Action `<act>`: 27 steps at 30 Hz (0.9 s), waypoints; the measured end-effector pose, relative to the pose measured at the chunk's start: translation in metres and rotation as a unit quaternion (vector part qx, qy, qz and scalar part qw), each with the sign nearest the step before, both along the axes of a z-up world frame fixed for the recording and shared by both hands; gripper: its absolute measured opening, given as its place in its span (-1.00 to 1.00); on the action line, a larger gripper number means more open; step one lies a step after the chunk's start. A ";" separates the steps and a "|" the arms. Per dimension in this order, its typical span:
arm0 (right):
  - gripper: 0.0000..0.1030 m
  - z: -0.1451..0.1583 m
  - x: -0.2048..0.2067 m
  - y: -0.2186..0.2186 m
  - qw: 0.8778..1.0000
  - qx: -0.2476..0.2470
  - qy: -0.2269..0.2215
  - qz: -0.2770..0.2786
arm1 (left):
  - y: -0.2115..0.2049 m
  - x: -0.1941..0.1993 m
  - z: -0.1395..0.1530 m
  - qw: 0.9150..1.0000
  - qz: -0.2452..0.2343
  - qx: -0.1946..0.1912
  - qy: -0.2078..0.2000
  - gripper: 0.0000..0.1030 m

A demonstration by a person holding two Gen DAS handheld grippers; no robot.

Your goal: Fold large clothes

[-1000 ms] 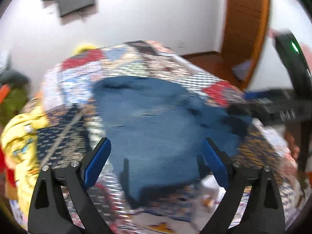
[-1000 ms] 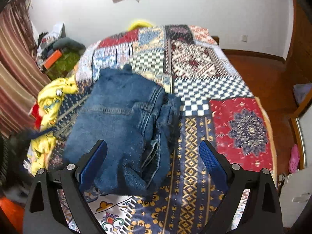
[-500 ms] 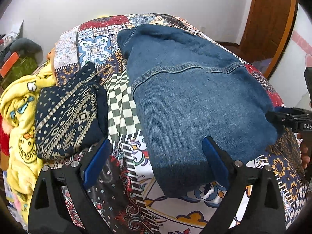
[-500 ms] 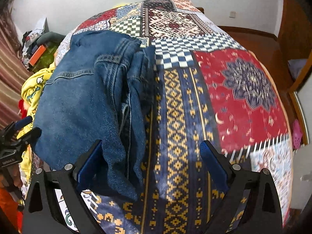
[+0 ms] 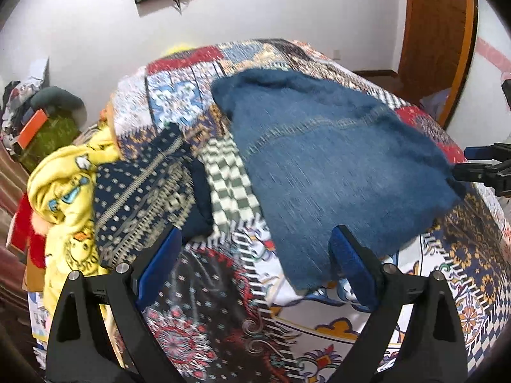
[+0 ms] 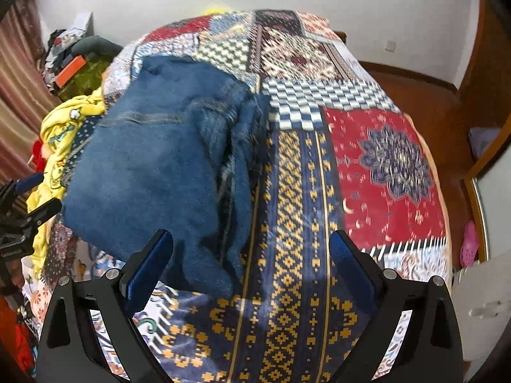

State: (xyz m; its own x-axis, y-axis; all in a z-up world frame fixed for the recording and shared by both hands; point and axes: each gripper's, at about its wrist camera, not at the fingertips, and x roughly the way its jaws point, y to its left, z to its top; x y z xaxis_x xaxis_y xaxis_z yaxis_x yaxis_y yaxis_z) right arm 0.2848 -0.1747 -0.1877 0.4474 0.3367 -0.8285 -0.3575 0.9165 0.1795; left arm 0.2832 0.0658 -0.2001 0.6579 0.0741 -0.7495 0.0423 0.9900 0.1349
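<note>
A folded pair of blue jeans (image 5: 325, 166) lies on the patterned bedspread (image 5: 223, 319), also in the right wrist view (image 6: 166, 159). My left gripper (image 5: 255, 261) is open and empty, held above the bed near the jeans' front left corner. My right gripper (image 6: 252, 261) is open and empty, above the bed near the jeans' front right edge. Each gripper shows at the edge of the other's view: the right one (image 5: 479, 166), the left one (image 6: 22, 210).
A folded navy patterned garment (image 5: 143, 191) and a yellow printed cloth (image 5: 67, 188) lie left of the jeans. Clutter with an orange box (image 5: 32, 127) sits by the left wall. A wooden door (image 5: 437, 32) stands at right. The bedspread (image 6: 383, 166) spreads right of the jeans.
Both grippers have drawn back and up from the jeans; the views are blurred with motion. The jeans lie as before, and both grippers stay open.
</note>
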 end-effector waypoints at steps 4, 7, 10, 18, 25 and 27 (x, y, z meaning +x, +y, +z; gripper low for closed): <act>0.89 0.014 0.007 0.007 1.000 0.011 -0.020 0.013 | 0.010 0.010 0.016 1.000 0.007 0.001 -0.021 0.85; 0.89 0.020 0.018 0.012 0.999 0.024 -0.031 0.019 | 0.019 0.023 0.025 0.999 0.006 -0.019 -0.028 0.85; 0.89 0.016 0.033 0.017 0.999 0.044 -0.019 0.020 | 0.026 0.042 0.025 0.998 0.001 -0.067 -0.013 0.85; 0.89 -0.037 0.084 0.026 0.992 0.086 0.093 0.029 | 0.048 0.107 -0.031 0.968 -0.007 -0.228 0.107 0.85; 0.94 -0.071 0.118 0.026 0.969 0.162 0.180 0.053 | 0.055 0.139 -0.065 0.925 -0.003 -0.345 0.161 0.85; 0.97 -0.073 0.123 0.028 0.966 0.174 0.184 0.058 | 0.051 0.146 -0.071 0.921 -0.005 -0.351 0.171 0.85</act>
State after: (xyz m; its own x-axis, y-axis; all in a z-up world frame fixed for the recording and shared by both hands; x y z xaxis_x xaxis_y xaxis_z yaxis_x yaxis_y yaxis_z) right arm 0.4079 -0.1471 -0.2603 0.0865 0.6529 -0.7525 -0.3072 0.7360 0.6033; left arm 0.4294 0.1170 -0.2713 0.3719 -0.5130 -0.7736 -0.0263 0.8273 -0.5612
